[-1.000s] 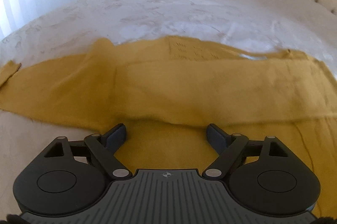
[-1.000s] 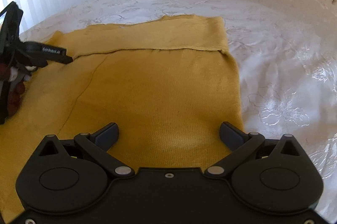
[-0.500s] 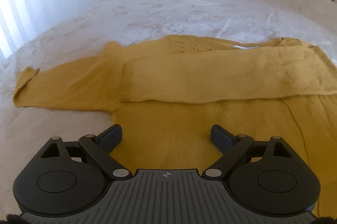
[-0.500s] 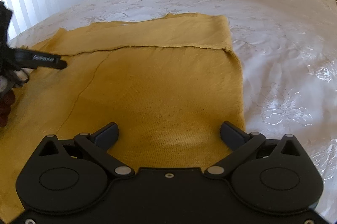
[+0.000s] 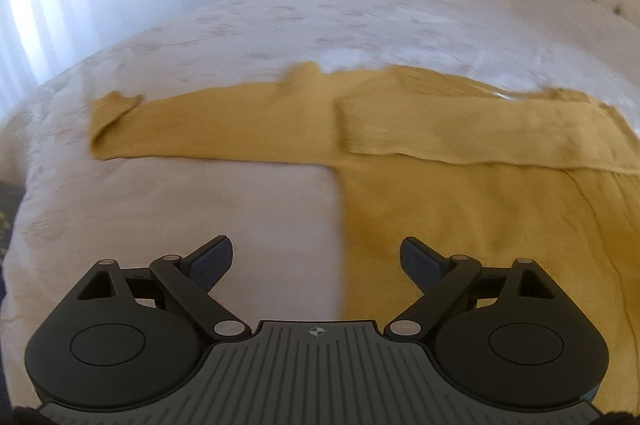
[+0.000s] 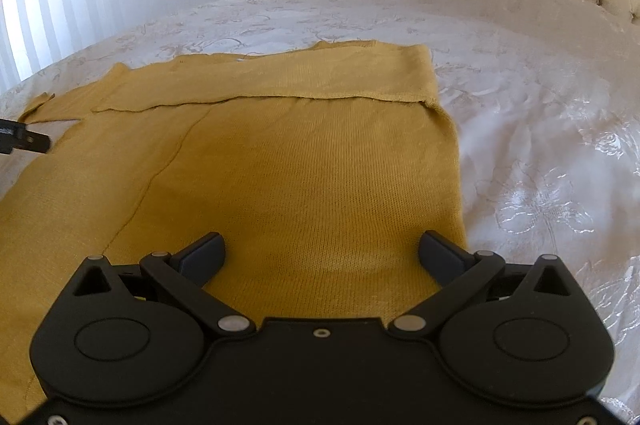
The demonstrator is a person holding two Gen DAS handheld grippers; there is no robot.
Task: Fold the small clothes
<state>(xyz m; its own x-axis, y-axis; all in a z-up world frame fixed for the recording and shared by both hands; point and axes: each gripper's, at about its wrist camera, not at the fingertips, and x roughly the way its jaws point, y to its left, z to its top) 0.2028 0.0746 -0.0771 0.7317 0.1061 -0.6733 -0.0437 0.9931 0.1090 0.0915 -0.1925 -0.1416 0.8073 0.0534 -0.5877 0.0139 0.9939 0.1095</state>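
A mustard yellow knit sweater (image 6: 304, 161) lies flat on a white bedspread (image 6: 520, 73), one sleeve already folded across its chest. The other sleeve (image 5: 208, 125) stretches toward nine o'clock, unfolded. The left gripper (image 5: 316, 261) hovers with jaws spread and empty above the sweater's side edge; the right gripper (image 6: 322, 253), also spread and empty, hovers over the hem. Judged next: pinch the outstretched sleeve near its curled cuff (image 5: 114, 105) and carry it across. Bare bedspread gives open room at nine and three o'clock.
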